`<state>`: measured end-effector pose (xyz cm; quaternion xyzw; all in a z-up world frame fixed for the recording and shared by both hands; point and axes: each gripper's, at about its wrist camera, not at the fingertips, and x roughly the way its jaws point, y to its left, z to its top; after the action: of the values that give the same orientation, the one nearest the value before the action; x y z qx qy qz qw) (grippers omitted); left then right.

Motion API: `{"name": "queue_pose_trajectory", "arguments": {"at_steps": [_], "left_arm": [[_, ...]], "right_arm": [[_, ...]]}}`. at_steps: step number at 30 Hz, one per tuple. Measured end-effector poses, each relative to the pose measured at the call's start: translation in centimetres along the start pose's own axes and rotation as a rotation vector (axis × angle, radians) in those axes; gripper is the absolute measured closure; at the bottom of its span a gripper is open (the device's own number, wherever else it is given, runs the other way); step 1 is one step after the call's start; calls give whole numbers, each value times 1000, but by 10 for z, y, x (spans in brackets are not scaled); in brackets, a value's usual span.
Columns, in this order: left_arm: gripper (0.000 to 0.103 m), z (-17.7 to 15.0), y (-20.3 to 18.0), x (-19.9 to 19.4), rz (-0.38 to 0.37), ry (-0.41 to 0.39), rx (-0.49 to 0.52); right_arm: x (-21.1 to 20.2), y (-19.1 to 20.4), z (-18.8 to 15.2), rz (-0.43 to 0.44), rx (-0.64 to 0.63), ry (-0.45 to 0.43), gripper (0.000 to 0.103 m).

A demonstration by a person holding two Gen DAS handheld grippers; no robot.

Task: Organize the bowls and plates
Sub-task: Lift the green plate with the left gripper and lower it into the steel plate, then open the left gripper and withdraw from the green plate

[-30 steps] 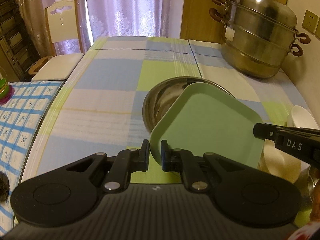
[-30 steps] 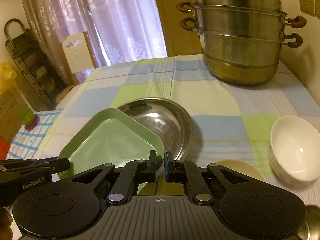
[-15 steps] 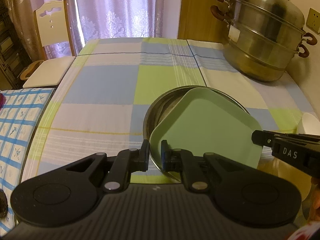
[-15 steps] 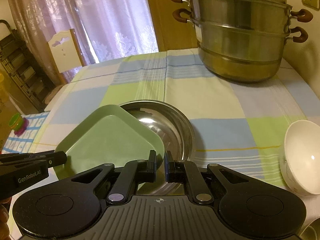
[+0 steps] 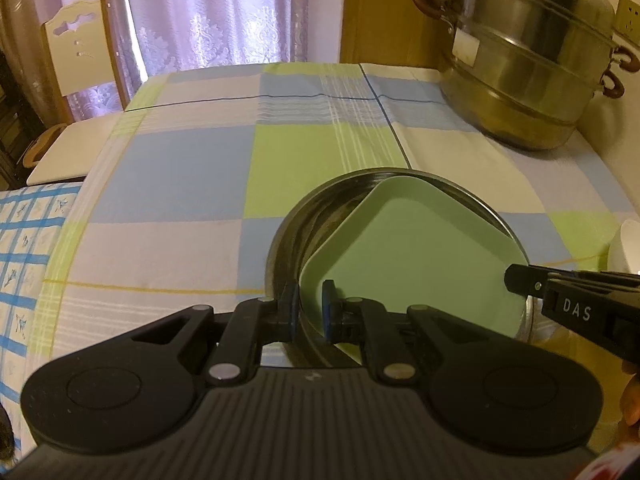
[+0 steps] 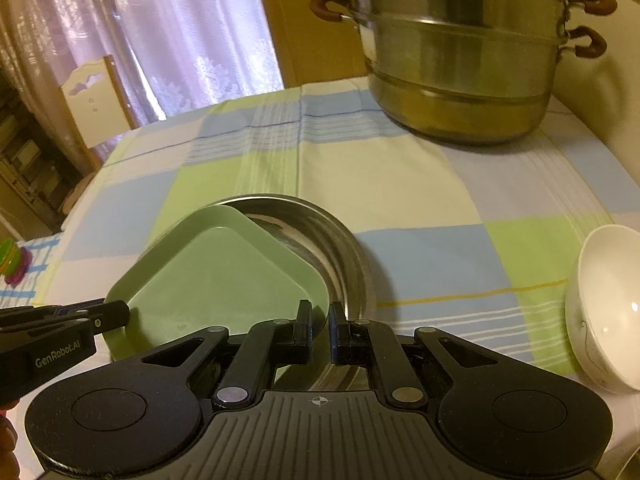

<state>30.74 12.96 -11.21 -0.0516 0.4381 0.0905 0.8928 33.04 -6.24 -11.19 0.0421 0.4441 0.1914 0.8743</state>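
You are holding a green square plate [image 5: 416, 264] with both tongs, one at each side of its near half. Your left tongs [image 5: 309, 308] are closed on the plate's left near rim, with the blue pads [image 5: 329, 312] pinching the edge between them. Your right tongs [image 6: 319, 330] are closed on the plate's right near rim in the same way; from the left camera their black tip reaches in from the right edge and meets the plate's right corner. The plate sits tilted inside a round steel basin [image 5: 296, 248], its far corner resting near the basin's far rim and its near side raised in your grip, so the basin's shiny inner wall shows along one side of the plate in each view. The basin stands on the counter [image 5: 192, 168], which is covered with a checked cloth of blue, green and cream squares. To the right of the basin, a white bowl [image 6: 604, 312] lies tipped on its side on the cloth, well apart from the basin. At the far right corner of the counter stands a tall stacked steel steamer pot [image 6: 464, 52] with brown handles. Beyond the counter's far left edge are a pale wooden chair [image 5: 76, 52] and lilac lace curtains [image 5: 224, 12]. A second surface with a blue-and-white checked cloth [image 5: 24, 248] lies to the left of the counter.
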Motion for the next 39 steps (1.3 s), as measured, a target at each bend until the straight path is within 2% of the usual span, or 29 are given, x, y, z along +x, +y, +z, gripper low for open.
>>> {"name": "queue_pose_trajectory", "arguments": {"at_steps": [16, 22, 25, 27, 30, 39], "left_arm": [[92, 8, 2, 37, -24, 79, 1], [82, 10, 1, 37, -37, 83, 8], [82, 11, 2, 31, -35, 70, 10], [81, 11, 2, 26, -39, 63, 2], [81, 12, 2, 16, -46, 62, -1], [81, -3, 0, -25, -57, 59, -9]], "right_arm": [[24, -5, -1, -19, 16, 44, 95], [23, -14, 1, 3, 62, 48, 93], [18, -13, 2, 10, 53, 29, 85], [12, -12, 4, 29, 52, 14, 72], [3, -9, 5, 38, 41, -3, 64], [-26, -5, -1, 81, 6, -13, 59]]}}
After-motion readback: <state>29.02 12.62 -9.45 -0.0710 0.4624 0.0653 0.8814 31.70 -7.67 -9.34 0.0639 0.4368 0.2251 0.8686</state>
